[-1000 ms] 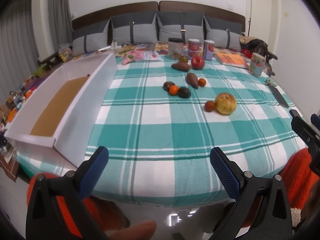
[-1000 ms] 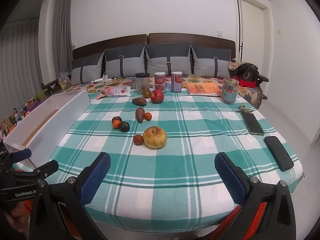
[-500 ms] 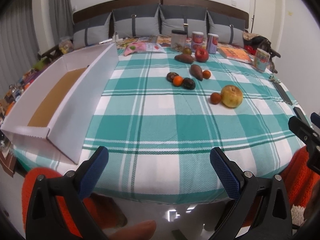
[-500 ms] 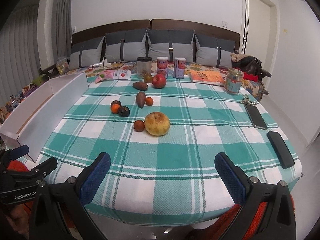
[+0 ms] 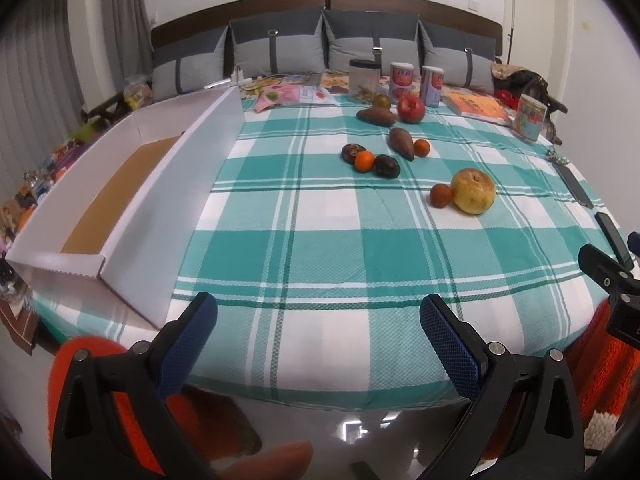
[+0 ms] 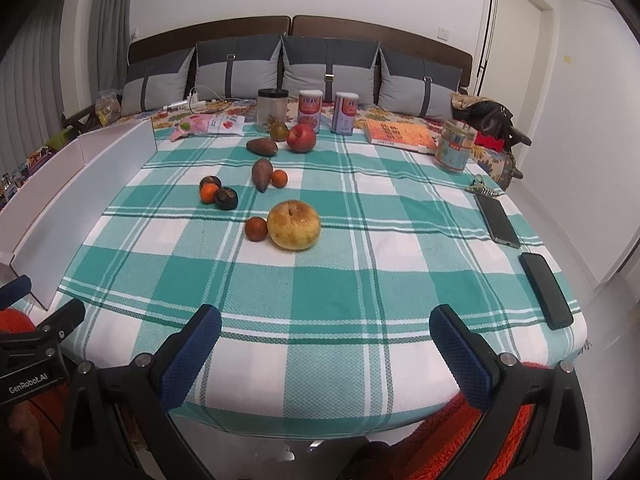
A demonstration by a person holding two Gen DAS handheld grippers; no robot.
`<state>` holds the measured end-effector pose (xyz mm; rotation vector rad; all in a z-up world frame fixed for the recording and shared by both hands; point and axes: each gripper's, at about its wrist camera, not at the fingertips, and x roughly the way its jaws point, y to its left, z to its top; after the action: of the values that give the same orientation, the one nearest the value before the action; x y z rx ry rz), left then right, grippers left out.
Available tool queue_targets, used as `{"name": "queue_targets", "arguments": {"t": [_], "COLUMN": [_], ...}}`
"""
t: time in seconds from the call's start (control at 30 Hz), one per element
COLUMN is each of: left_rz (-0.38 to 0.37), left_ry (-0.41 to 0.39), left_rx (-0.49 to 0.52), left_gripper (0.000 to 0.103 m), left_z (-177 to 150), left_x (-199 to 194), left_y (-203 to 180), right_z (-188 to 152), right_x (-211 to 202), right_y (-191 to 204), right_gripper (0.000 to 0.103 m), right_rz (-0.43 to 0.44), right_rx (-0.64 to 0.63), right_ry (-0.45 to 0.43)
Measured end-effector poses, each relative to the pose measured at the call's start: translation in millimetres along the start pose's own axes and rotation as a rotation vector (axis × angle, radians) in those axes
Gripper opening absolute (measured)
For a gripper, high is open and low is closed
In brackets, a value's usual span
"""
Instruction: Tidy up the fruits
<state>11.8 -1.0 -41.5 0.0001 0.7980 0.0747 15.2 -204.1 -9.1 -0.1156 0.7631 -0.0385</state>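
Several fruits lie on the teal checked cloth: a big yellow apple (image 6: 293,225) (image 5: 473,191) with a small brown-red fruit (image 6: 256,228) touching its left side, an orange (image 6: 208,193) between two dark fruits, a sweet potato (image 6: 261,172) beside a small orange (image 6: 279,178), and a red apple (image 6: 301,138) at the back. A long white box (image 5: 120,200) with a brown floor stands along the left. My left gripper (image 5: 318,338) and right gripper (image 6: 325,346) hover open at the table's near edge, holding nothing.
Jars and cans (image 6: 311,110), a book (image 6: 400,134) and a tin (image 6: 454,151) stand at the back. Two phones (image 6: 545,289) and keys lie on the right side. Grey cushions line the bench behind. The right gripper shows at the left wrist view's right edge.
Both grippers have moved forward and tilted down toward the table, so the fruits look nearer. Both stay open, and no fruit has moved.
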Motion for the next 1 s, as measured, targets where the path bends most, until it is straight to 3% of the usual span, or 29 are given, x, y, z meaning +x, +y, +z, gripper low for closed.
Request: {"name": "queue_targets", "arguments": {"t": [1.0], "left_rz": [0.008], "left_ry": [0.005], "left_rx": [-0.015], "left_gripper": [0.102], "left_z": [-1.5], "left_x": [4.7], "left_y": [6.8], "right_z": [-4.1], "right_x": [5.4], "right_y": [-3.2], "right_gripper": [0.103], "right_rz": [-0.029], "right_rx": [-0.004], "right_ry": [0.017]}}
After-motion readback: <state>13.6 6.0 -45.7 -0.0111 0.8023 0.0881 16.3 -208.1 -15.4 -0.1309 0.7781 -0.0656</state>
